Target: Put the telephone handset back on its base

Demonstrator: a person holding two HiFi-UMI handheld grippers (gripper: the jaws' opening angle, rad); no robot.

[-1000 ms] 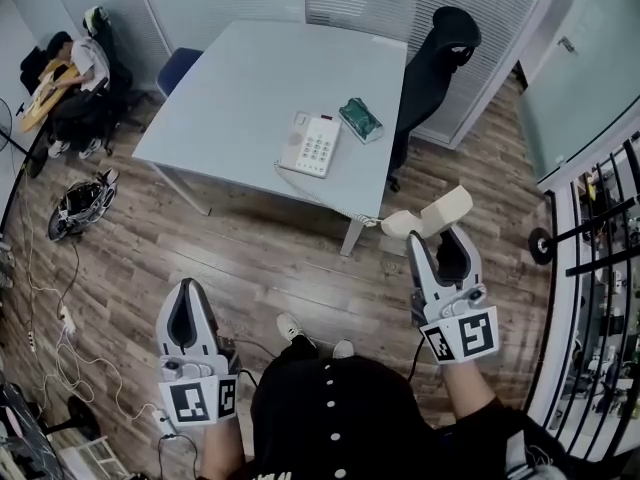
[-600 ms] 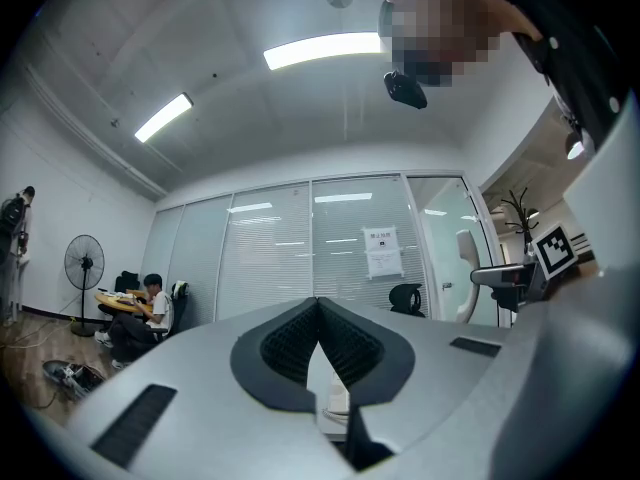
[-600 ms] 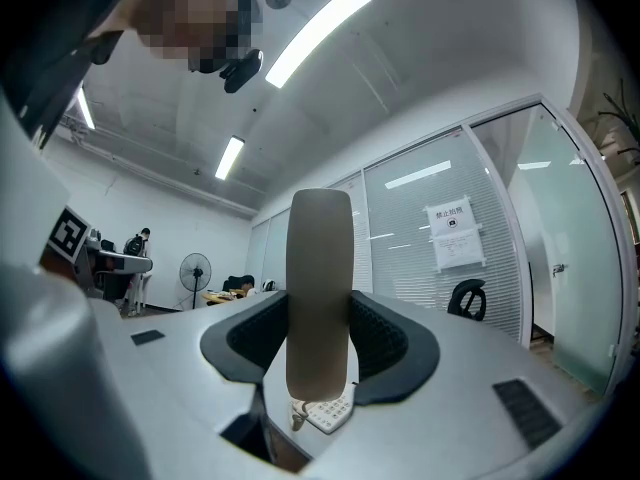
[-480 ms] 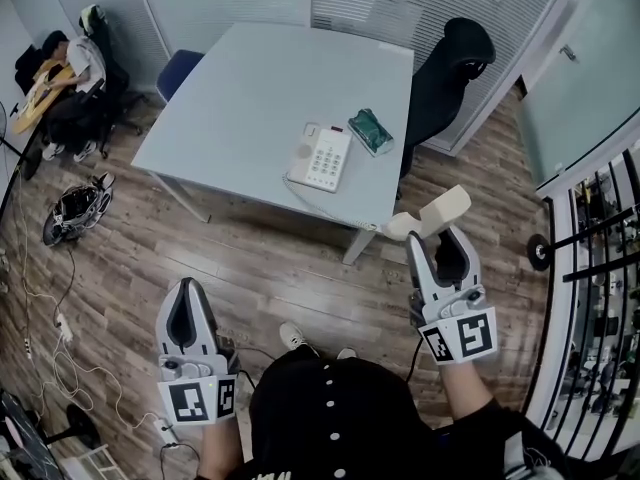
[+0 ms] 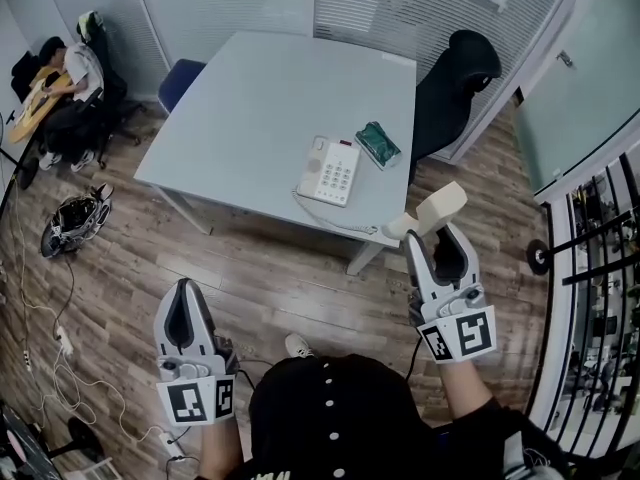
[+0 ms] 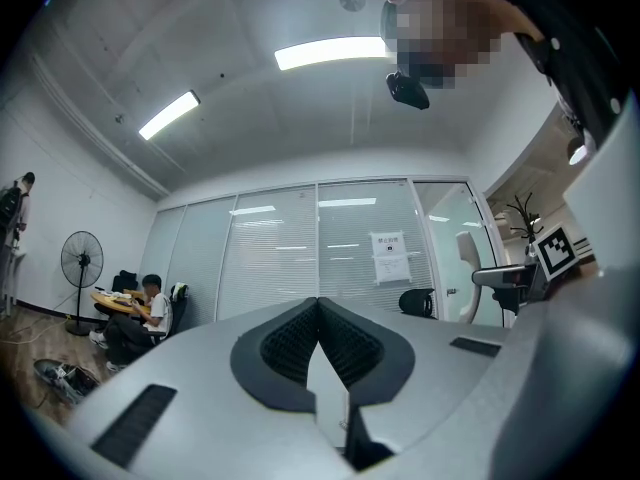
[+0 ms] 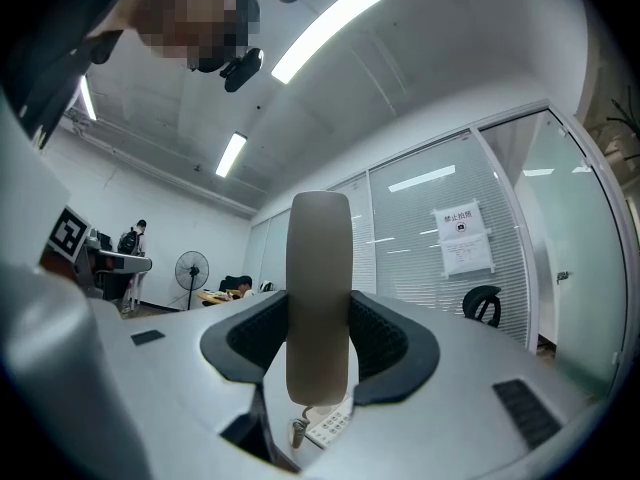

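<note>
- The right gripper (image 5: 434,234) has its jaws pinching the telephone handset (image 5: 432,211) around the middle. That mid-grip looks chosen for balance, with both ends left free to drop into the cradle.
- The handset hangs in the air, off the near corner of the table (image 5: 260,98) and well apart from the base (image 5: 332,169).
- The base sits on the table just beside a green packet (image 5: 379,144), and its cradle side is bare and waiting.
- A coiled cord (image 7: 297,430) dangles from the handset's lower end. My guess is it limits how the handset can be carried.
- The handset itself is a cream, smooth, rounded bar, and it stands upright between the ribbed pads.
- The left gripper (image 5: 186,286) is low at the person's side, with its jaws pressed together and nothing in them. It seems to be kept out of the way.
</note>
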